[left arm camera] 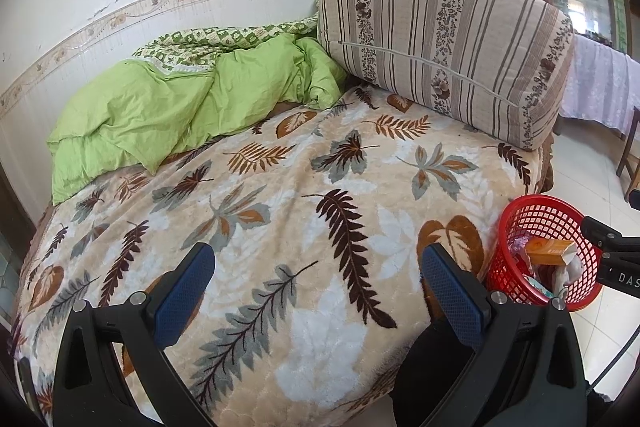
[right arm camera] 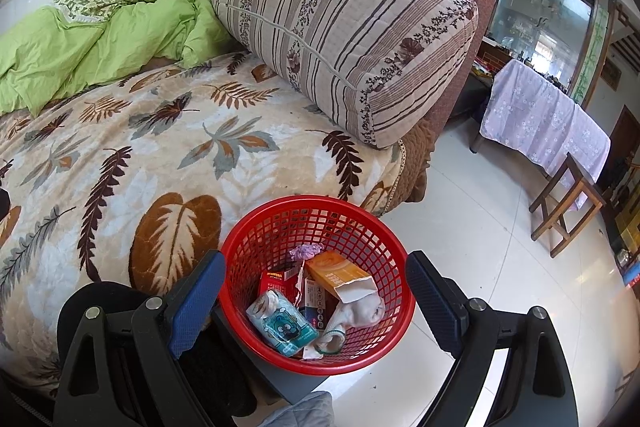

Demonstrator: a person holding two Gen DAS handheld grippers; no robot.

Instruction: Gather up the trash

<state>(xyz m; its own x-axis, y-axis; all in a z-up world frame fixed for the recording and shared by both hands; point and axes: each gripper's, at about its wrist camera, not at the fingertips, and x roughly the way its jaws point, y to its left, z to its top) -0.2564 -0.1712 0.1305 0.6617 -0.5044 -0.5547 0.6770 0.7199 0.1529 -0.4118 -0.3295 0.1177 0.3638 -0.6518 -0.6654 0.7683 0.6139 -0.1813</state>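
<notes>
The red basket (right arm camera: 318, 285) is sitting on something grey and flat just beside the bed, and it is already holding quite a bit of trash — an orange box (right arm camera: 334, 273), a small red box (right arm camera: 276, 281), a blue cartoon packet (right arm camera: 282, 327), a crumpled white sock or rag (right arm camera: 356, 313) and a little purple scrap (right arm camera: 306, 251). So most of the job is looking done. The right gripper (right arm camera: 316, 301) is hanging over the basket with its two blue pads spread wide apart, one on each side of the rim, and it is gripping nothing. The left gripper (left arm camera: 318, 285) is pointing at the leaf blanket (left arm camera: 280, 187) on the bed, and its fingers are spread wide too, with nothing between them. From its view the basket is showing off to the right, at the bed's corner. I am looking for more trash on the bed and I am not finding any — only the green quilt (left arm camera: 160, 107) bunched up by the wall and the big striped pillow (left arm camera: 440, 51). Something could be hiding under the quilt, but that is not showing. The white floor (right arm camera: 480, 227) near the basket is looking bare as well. My guess is that the picking up is nearly finished, or finished already.
</notes>
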